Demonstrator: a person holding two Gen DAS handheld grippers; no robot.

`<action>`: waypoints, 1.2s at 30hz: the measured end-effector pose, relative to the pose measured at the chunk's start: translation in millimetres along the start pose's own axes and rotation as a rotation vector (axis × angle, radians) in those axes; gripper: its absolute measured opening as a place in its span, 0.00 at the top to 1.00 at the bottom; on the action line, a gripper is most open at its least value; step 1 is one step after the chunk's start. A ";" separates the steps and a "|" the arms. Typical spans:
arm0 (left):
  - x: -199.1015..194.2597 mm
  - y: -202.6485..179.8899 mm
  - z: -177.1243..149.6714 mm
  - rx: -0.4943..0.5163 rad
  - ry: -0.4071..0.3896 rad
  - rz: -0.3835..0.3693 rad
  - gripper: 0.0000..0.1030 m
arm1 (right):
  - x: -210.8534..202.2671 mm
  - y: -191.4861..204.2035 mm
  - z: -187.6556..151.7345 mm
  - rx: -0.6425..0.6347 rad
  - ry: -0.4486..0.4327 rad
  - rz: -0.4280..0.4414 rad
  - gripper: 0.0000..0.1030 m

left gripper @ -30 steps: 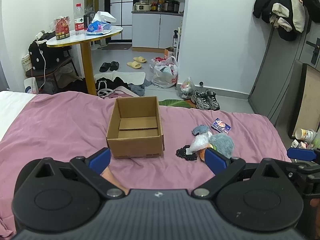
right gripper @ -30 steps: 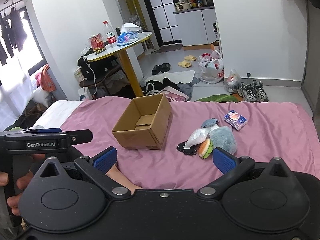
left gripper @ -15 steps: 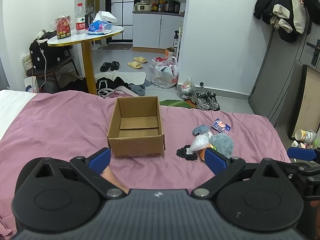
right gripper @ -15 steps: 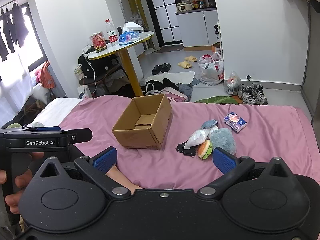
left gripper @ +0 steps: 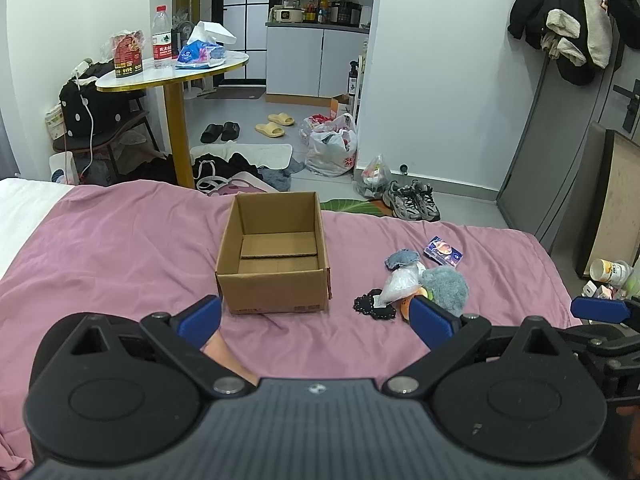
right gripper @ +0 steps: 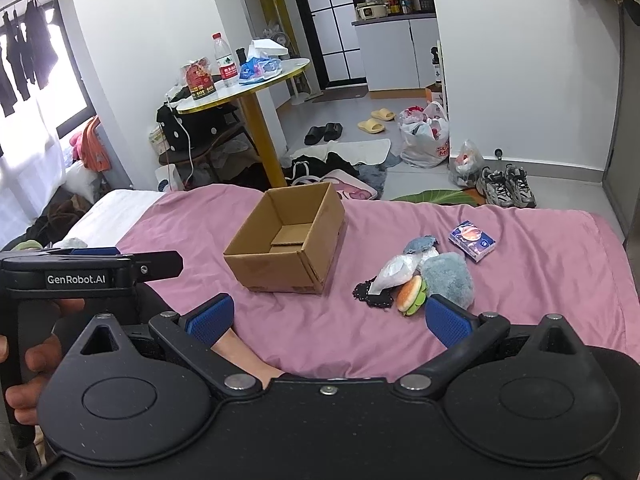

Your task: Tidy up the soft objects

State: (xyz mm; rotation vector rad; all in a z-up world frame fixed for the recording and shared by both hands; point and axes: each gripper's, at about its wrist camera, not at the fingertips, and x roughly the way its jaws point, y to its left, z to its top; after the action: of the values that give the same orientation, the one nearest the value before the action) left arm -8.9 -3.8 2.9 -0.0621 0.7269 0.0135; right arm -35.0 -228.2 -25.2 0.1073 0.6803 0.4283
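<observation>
I find the cardboard box (left gripper: 276, 256) empty; the soft pile (right gripper: 416, 276) lies beside it, untouched. My left gripper (left gripper: 316, 316) and right gripper (right gripper: 328, 316) both gape, holding nothing. 0 items stowed.

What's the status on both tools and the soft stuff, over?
Left tool open, right tool open, both empty. Cardboard box empty; soft pile beside it on bedspread. Path clear.
</observation>
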 end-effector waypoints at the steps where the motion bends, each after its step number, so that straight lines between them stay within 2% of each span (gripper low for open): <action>1: -0.1 0.0 0.2 0.000 0.000 0.001 0.03 | 0.1 0.2 0.2 0.001 0.000 -0.001 0.00; 22: 3.0 -1.7 4.2 0.003 -0.016 -0.001 0.03 | 7.0 -5.7 3.0 0.028 -0.001 -0.021 0.00; 33: 31.4 -9.8 11.0 0.007 0.016 -0.004 0.03 | 32.3 -28.7 -1.4 0.082 0.020 -0.037 0.00; 36: 42.0 -14.2 11.4 0.012 0.030 -0.014 0.03 | 38.7 -32.1 -2.9 0.055 0.027 -0.028 0.00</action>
State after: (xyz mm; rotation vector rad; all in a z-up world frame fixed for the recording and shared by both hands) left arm 30.6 -17.7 -15.8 -0.0560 0.7562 -0.0056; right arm 1.2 -241.3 -57.7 0.1442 0.7200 0.3843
